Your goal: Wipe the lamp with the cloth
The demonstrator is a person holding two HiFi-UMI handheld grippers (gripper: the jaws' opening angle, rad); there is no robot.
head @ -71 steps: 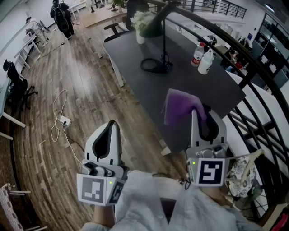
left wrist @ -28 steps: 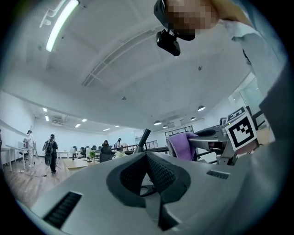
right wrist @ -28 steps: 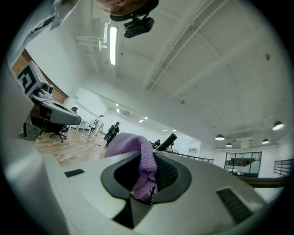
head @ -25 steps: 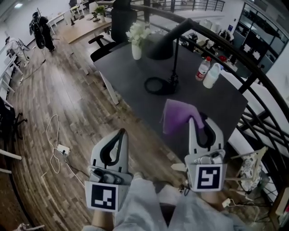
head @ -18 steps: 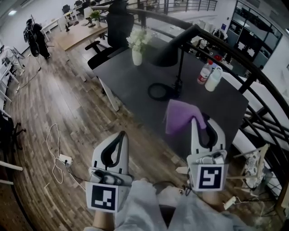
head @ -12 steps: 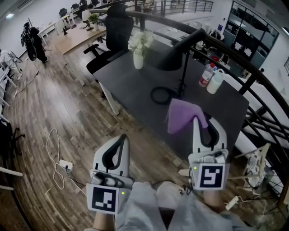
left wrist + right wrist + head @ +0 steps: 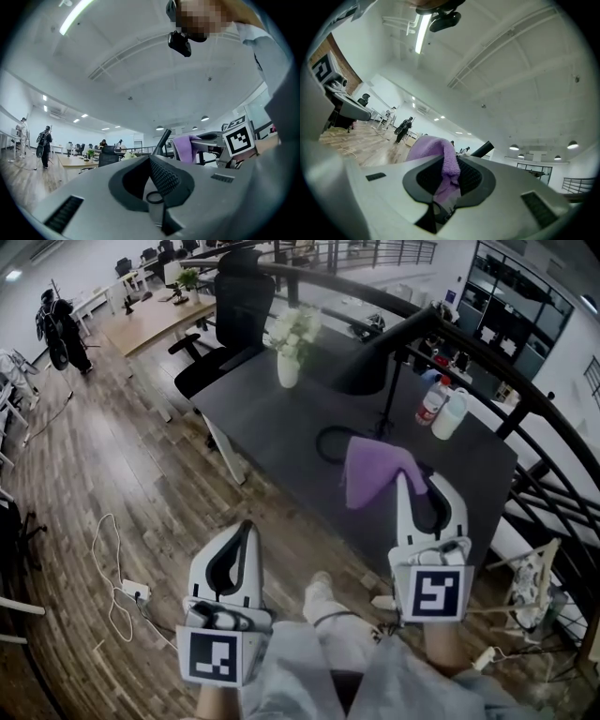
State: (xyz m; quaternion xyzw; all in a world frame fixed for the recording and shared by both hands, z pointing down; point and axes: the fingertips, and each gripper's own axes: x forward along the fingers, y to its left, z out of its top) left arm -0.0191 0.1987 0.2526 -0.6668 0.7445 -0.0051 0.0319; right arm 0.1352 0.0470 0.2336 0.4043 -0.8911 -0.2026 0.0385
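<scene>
One cloth [image 7: 368, 470], purple, soft and light, limp wherever it is unsupported. It is pinched by one edge in the right tool [image 7: 403, 486], whose jaws are clenched on it, and the rest flops forward above the worktop [image 7: 272, 427] on the near side of the lamp [image 7: 361, 376]. Judged grippy and hard to damage; the present hold looks adequate for wiping.

One lamp, black, with a ring base, thin stem and slanted arm. Likely top-heavy and apt to slide or tip under a push, so the stem is the sensible place to steady it.

One left tool [image 7: 244, 529], jaws together on nothing, well short of the lamp and over the floor.

Clearances: vase of flowers [image 7: 289, 367] near the lamp's left, two bottles [image 7: 433, 404] near its right, railing [image 7: 511, 415] beyond those. Open worktop lies in front of the lamp.
</scene>
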